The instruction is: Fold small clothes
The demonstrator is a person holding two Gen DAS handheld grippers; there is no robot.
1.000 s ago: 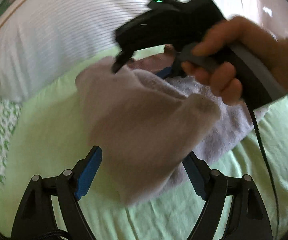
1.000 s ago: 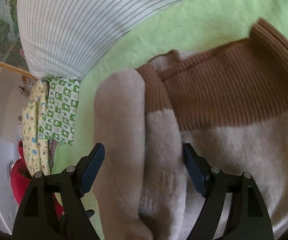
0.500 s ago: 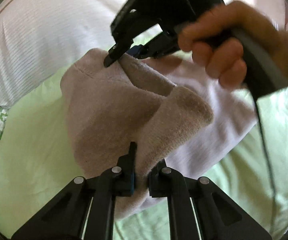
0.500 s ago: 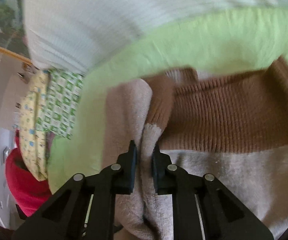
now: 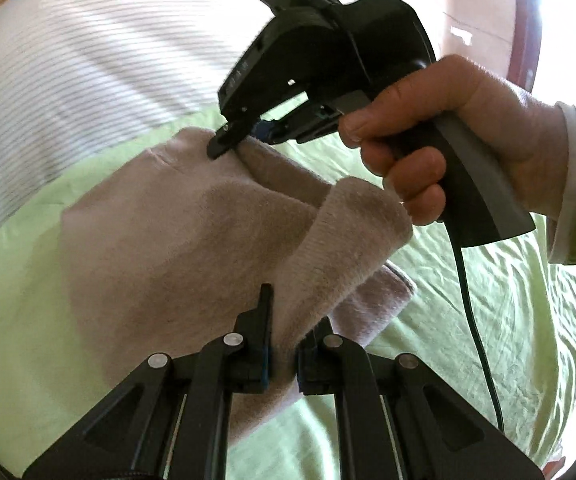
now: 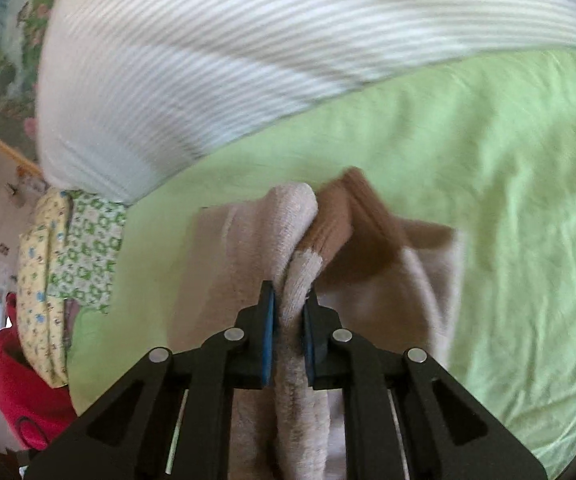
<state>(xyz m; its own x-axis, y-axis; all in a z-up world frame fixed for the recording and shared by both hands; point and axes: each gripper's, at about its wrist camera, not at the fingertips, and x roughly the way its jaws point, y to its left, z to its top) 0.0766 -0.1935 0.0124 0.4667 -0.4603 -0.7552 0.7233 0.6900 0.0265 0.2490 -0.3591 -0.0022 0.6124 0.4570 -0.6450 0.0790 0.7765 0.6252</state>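
Note:
A small fleecy beige garment [image 5: 176,240] with a brown ribbed band [image 6: 340,216] is lifted off the green bedsheet [image 5: 468,320]. My left gripper [image 5: 284,344] is shut on its near edge. My right gripper [image 6: 288,312] is shut on a bunched fold of the same garment next to the brown band. In the left wrist view the right gripper [image 5: 232,144] pinches the garment's far top edge, held by a hand [image 5: 448,132]. The cloth hangs between the two grips.
A white striped pillow [image 6: 248,52] lies at the far side of the bed. Patterned green and yellow baby clothes [image 6: 76,264] are stacked at the left, with a red item [image 6: 20,392] below them. A black cable [image 5: 476,320] hangs from the right gripper.
Both grippers were open around the garment a second ago and have closed on it. The garment has since been lifted up off the sheet, and the brown band has folded together.

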